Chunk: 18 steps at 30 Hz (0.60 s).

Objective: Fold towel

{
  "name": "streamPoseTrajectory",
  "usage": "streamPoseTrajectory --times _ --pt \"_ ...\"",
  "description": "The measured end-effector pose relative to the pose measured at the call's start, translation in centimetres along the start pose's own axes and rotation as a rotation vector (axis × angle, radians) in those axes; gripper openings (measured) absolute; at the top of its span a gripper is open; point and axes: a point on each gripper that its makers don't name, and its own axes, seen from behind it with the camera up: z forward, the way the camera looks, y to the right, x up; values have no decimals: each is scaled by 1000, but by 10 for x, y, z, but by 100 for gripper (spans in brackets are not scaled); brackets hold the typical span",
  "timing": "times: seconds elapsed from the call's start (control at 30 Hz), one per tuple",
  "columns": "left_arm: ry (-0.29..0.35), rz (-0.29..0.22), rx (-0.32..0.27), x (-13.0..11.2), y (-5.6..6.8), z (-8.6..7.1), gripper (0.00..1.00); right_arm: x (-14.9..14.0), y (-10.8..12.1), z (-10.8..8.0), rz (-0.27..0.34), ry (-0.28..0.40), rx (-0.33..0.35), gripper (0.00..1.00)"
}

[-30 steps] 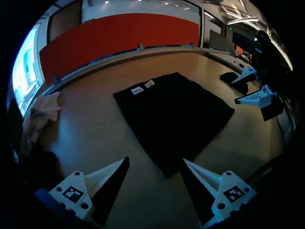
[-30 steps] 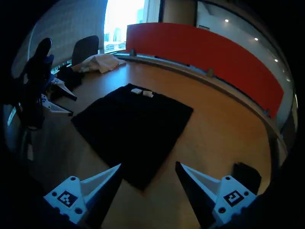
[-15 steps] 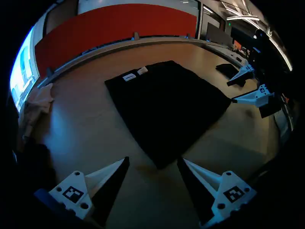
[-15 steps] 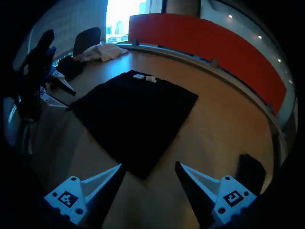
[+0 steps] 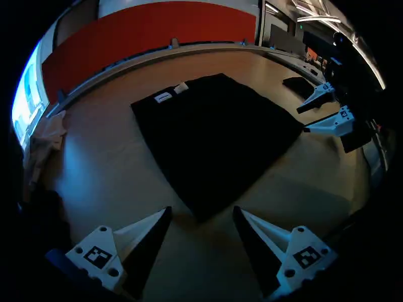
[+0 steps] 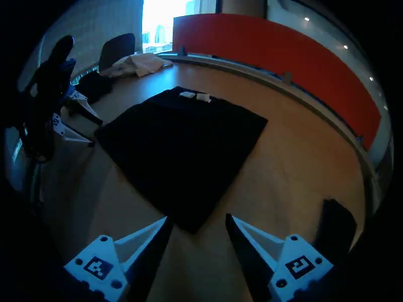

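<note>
Okay, looking at a black towel [image 5: 216, 136], spread flat like a diamond in the middle of a wooden table [image 5: 111, 166]. Looks soft, limp and light, so probably sags and bunches if lifted from the middle. Better to pinch it at the corners, just the thin edge, coming in low against the wood. Doesn't look slippery, but could well drag across the table if pulled from one side only. Has two small white tags [image 5: 169, 93] on the far edge.

Got the nearest corner lined up right between the fingers of the left gripper [image 5: 201, 207], spread wide with nothing in them. Can't tell for sure about contact, but looks just short of the cloth. Same deal with the right gripper [image 6: 199, 217]: wide open, empty, aimed at the neighbouring corner just ahead.

Further out, spotted a pale cloth heap [image 6: 136, 64] at the table's far end beside a dark chair [image 6: 116, 50], a small dark object [image 6: 335, 226] off to the side, and a long red partition [image 5: 151, 30] behind.
</note>
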Motion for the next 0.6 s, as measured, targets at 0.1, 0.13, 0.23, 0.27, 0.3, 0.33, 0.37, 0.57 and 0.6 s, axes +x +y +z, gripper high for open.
streamPoseTrajectory --times 0.1,0.13,0.23,0.27,0.3,0.33,0.37,0.57,0.6 --pt "-4 -2 13 0 -2 0 81 -2 -1 0 -2 -5 7 72" --pt "-5 -5 15 0 -2 0 79 -2 -1 1 -1 -6 8 71" --pt "-9 -13 21 0 -2 0 75 -4 -3 1 2 -10 14 69" --pt "-10 -14 22 0 -2 0 74 -5 -4 2 4 -12 17 68" --pt "-10 -15 24 0 -1 0 71 -5 -4 2 5 -14 19 64" --pt "-11 -15 24 0 -1 0 69 -6 -4 2 6 -15 21 61" --pt "-12 -16 24 0 -1 -1 68 -6 -5 3 8 -17 23 59" --pt "-19 -15 24 -1 1 0 62 -8 -8 4 12 -22 39 47" --pt "-20 -15 24 -1 1 0 62 -8 -9 4 13 -22 42 46"
